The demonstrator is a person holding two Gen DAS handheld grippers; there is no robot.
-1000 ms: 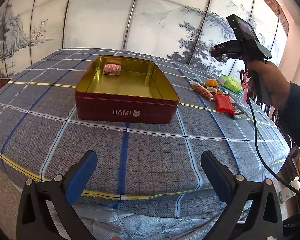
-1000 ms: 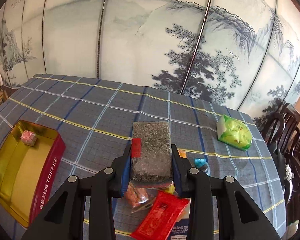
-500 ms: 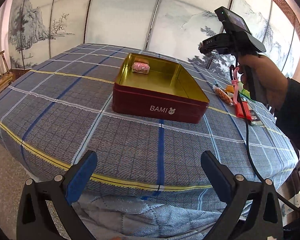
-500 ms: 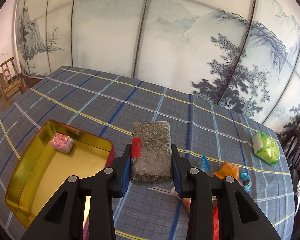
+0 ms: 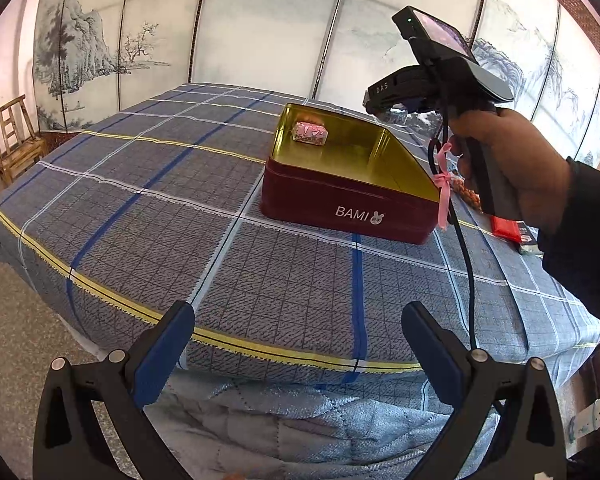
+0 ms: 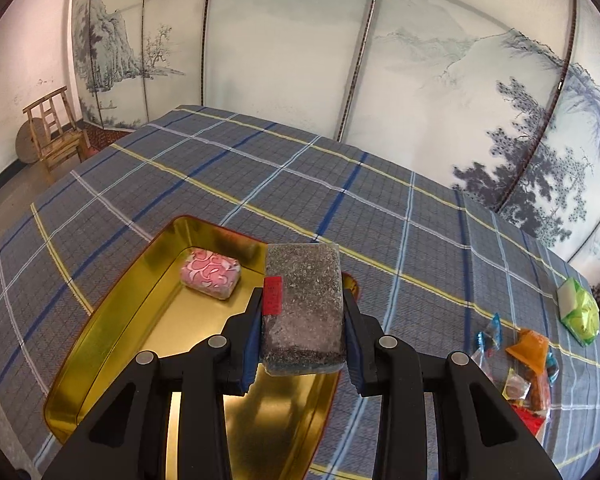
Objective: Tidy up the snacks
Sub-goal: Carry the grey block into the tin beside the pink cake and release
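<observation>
A dark speckled snack block [image 6: 303, 307] with a small red label sits clamped in my right gripper [image 6: 303, 316], held above the open red tin [image 6: 100, 328] with its gold inside. One pink patterned sweet [image 6: 211, 273] lies at the tin's far end. From the left wrist view the same tin [image 5: 340, 200], marked BAMI, stands mid-table with the pink sweet [image 5: 310, 133] inside. A hand [image 5: 516, 160] carries the right gripper's handle over the tin's right side. My left gripper [image 5: 298, 340] hangs open and bare at the table's near edge.
Loose snacks lie on the checked tablecloth right of the tin: a green packet [image 6: 580, 310], an orange sweet [image 6: 530, 350], blue-wrapped sweets [image 6: 490, 334] and a red packet [image 5: 508, 228]. A wooden chair [image 6: 54, 132] stands far left by the painted screen. A cable [image 5: 466, 264] trails from the right handle.
My right gripper has carried the speckled block leftward from the snack pile to above the tin. The left gripper's view has swung left, so the tin now sits right of centre.
</observation>
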